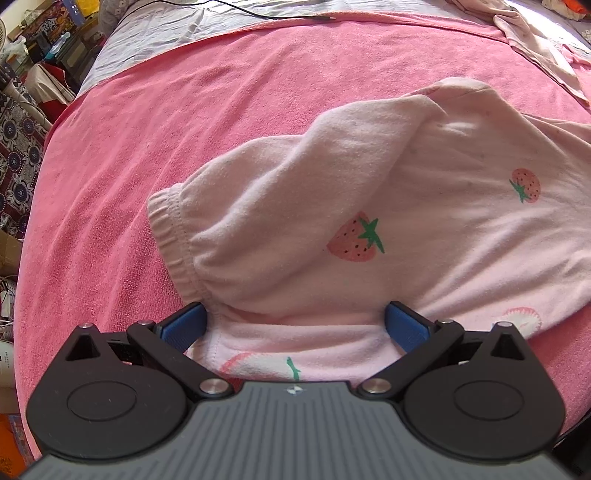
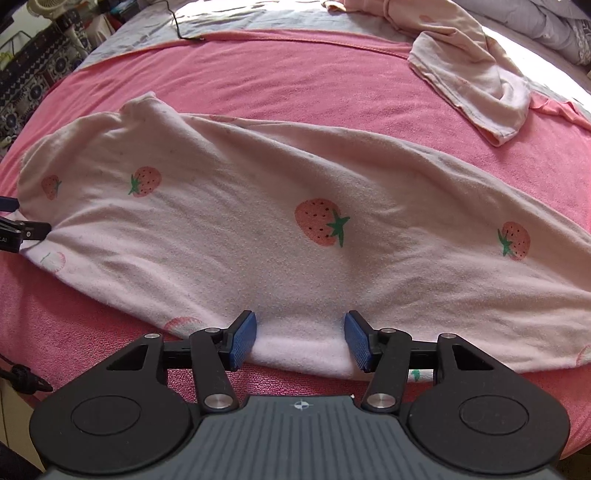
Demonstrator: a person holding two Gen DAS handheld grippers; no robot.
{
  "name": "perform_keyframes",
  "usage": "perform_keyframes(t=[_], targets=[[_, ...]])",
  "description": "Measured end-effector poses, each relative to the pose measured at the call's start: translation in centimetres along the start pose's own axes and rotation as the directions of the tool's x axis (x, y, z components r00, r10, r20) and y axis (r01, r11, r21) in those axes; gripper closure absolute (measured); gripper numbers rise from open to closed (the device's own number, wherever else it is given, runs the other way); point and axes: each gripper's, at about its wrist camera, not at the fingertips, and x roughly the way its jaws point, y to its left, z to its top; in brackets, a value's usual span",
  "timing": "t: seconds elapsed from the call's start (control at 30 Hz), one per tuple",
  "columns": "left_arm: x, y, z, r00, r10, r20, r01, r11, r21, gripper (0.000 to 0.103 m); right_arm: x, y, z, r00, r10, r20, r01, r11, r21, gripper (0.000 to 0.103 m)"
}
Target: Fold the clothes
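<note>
Pale pink strawberry-print pants (image 2: 295,206) spread lengthwise across a bright pink towel (image 1: 155,122) on the bed – elastic waistband (image 1: 173,240) bunched up at the left end, fabric folded over itself there.

Left gripper (image 1: 295,325) parked low at that waistband end, blue pads (image 1: 184,325) spread wide with cloth lying between them but not pinched – so open, nothing clamped.

Right gripper (image 2: 300,339) down at the near edge of the pants, around mid-length. Blue pads (image 2: 243,339) standing apart on either side of a strip of hem, not squeezing it – open too.

Also around: a 2nd pale pink garment (image 2: 476,81) crumpled at the far right corner of the towel, a black cable (image 1: 258,13) trailing over the grey sheet (image 1: 155,33) beyond, general clutter off the left side of the bed.
</note>
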Motion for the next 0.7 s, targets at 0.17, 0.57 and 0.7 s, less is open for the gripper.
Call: perform_keyframes(t=[0.17, 0.57, 0.7], targets=[[-0.3, -0.3, -0.1, 1.000, -0.002, -0.001, 0.002, 1.000, 0.004, 0.000, -0.1, 0.1, -0.2, 1.000, -0.002, -0.004, 0.002, 1.000, 0.004, 0.048], [-0.8, -0.5, 1.5, 0.996, 0.047, -0.080, -0.049, 0.999, -0.015, 0.000, 0.1, 0.3, 0.4, 0.999, 0.019, -0.033, -0.019, 1.000, 0.007, 0.039], [-4.1, -2.7, 3.7, 0.999, 0.023, -0.029, -0.024, 0.999, -0.030, 0.007, 0.2, 0.6, 0.4, 0.999, 0.024, -0.037, -0.023, 1.000, 0.007, 0.032]])
